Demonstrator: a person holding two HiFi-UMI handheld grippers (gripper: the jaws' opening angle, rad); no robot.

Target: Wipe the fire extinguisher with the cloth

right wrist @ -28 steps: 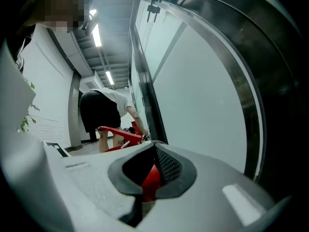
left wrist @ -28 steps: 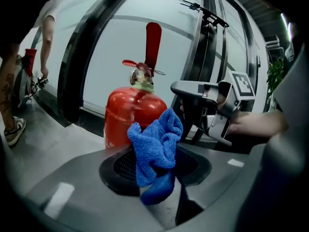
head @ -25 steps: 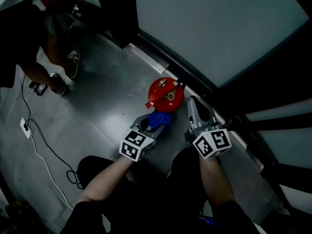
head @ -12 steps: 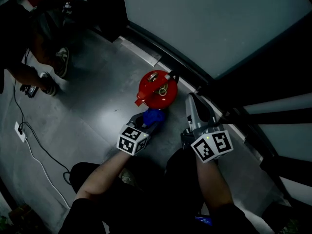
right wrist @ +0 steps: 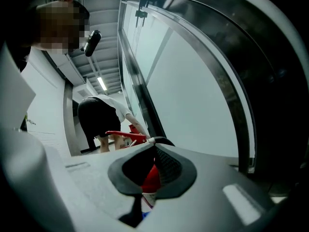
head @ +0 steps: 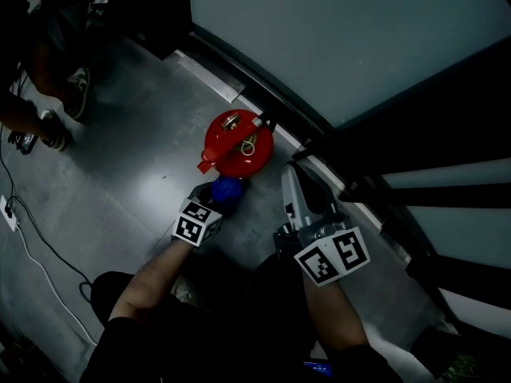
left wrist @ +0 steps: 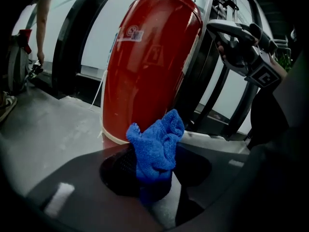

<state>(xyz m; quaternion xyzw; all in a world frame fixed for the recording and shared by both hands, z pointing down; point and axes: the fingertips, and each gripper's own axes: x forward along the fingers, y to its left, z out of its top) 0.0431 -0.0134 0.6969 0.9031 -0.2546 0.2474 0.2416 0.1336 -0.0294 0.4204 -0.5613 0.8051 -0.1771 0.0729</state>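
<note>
On the grey floor (head: 144, 158), next to a big glass wall, stands the red fire extinguisher (head: 235, 144). The left gripper (head: 217, 198) is clamped on the blue cloth (left wrist: 157, 146), right by its low side. The right gripper (head: 291, 180) hangs near, jaws together, holding nothing.

Red fire extinguisher (left wrist: 149, 57) upright on floor (left wrist: 48, 129). Blue cloth (left wrist: 158, 144) bunched, pinched in left gripper (left wrist: 154, 170), just beside its lower body.
</note>
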